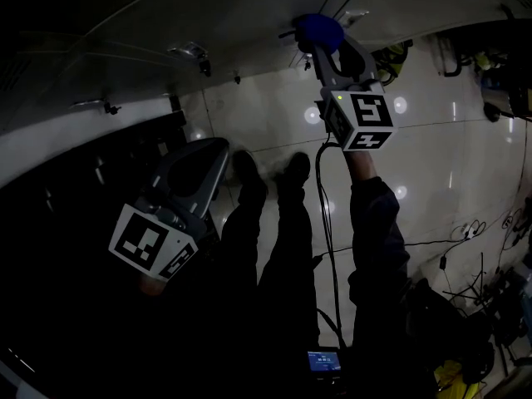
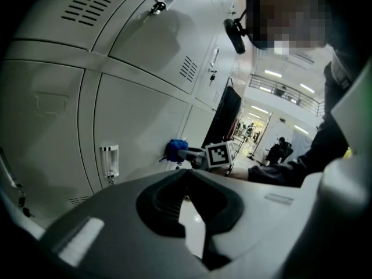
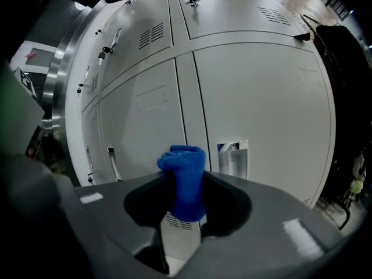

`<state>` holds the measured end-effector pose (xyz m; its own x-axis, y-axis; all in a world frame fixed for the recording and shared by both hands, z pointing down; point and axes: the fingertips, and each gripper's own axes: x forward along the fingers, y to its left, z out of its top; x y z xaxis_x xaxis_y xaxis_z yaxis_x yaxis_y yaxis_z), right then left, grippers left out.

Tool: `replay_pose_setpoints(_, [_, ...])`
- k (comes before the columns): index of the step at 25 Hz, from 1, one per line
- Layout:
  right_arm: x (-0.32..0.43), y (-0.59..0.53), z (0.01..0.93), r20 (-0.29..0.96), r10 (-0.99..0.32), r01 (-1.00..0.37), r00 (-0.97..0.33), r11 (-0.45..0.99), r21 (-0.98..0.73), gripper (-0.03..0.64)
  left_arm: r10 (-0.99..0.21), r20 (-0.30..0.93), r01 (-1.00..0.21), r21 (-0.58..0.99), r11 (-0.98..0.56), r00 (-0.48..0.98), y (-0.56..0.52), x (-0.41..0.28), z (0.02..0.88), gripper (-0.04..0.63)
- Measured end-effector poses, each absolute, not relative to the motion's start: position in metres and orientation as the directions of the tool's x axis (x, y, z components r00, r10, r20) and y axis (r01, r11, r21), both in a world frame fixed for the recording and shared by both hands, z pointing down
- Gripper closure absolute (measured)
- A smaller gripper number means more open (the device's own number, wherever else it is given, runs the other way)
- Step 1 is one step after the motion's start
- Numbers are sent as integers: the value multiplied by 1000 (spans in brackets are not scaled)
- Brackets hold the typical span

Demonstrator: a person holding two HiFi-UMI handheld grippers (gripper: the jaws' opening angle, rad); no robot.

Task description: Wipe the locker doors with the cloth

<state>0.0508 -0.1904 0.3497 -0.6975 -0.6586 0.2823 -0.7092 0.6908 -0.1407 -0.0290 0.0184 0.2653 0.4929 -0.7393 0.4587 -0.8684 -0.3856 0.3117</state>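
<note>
A bunched blue cloth (image 3: 183, 158) is clamped in my right gripper (image 3: 186, 176), which is shut on it. In the head view that gripper (image 1: 321, 43) reaches up and holds the cloth (image 1: 318, 30) close to or against the white locker doors (image 1: 191, 23); contact cannot be told. The right gripper view shows a lower door (image 3: 261, 97) and a chrome handle recess (image 3: 232, 157) just behind the cloth. My left gripper (image 1: 214, 146) hangs low at the left, shut and empty, away from the lockers. Its own view (image 2: 185, 172) looks along the doors (image 2: 133, 115) towards the cloth (image 2: 174, 149).
The person's legs and shoes (image 1: 249, 181) stand on a glossy tiled floor (image 1: 432, 165). A cable (image 1: 326, 223) hangs from the right gripper. A dark garment (image 3: 343, 68) hangs at the lockers' end. Loose cables (image 1: 474, 231) lie at the right. Another person (image 2: 279, 149) sits far off.
</note>
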Motion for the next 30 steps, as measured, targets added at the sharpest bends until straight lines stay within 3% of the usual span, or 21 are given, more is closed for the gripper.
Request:
replay_pose_setpoints(20, [-128,-67,374,268,-405,-453,-874,880,-145,489,-750,469,-882,306,-358,467,59,-88,266,615])
replay_pose_setpoints(30, [-157,-78,392,272,-406,-453,-872,881,-136,488,-746,477,-884,303,-356,464,64,-109,271,615])
